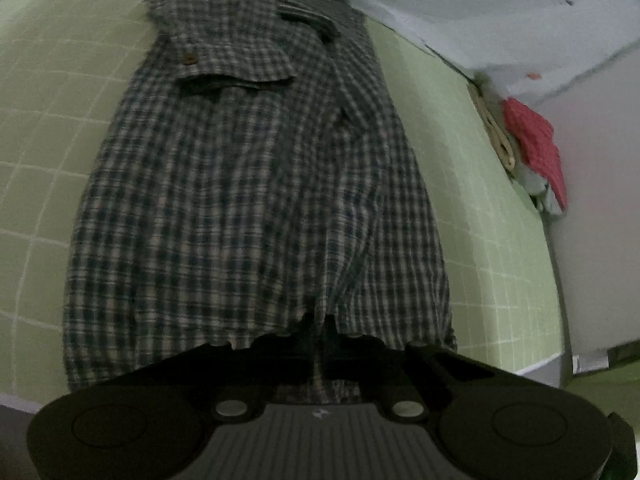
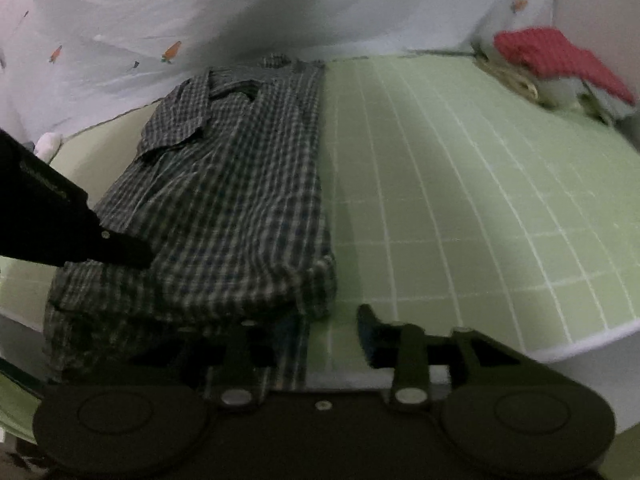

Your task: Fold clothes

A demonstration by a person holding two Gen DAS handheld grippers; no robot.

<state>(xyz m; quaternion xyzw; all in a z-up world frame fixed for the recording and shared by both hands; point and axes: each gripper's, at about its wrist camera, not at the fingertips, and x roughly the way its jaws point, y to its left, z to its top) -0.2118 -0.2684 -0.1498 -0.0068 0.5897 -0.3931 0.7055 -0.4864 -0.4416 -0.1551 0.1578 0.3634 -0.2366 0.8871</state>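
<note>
Mat (image 2: 460,184): green gridded surface carrying everything.
Shirt (image 1: 248,200): plaid, already narrowed lengthwise, hem at the mat's near edge, collar towards the far edge.
Left gripper (image 1: 320,332): pinched shut on the hem, probably for lifting it.
Right gripper (image 2: 304,320): jaws apart astride the hem's right corner; contact unclear.
Pile (image 2: 560,64): red cloth, far right corner, blurred.

The shirt (image 2: 236,196) lies on the mat (image 2: 460,184) (clothes pile (image 2: 560,64) far right).

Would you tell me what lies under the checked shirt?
The checked shirt rests on a green gridded mat; whatever lies beneath its folded layers is covered.
</note>
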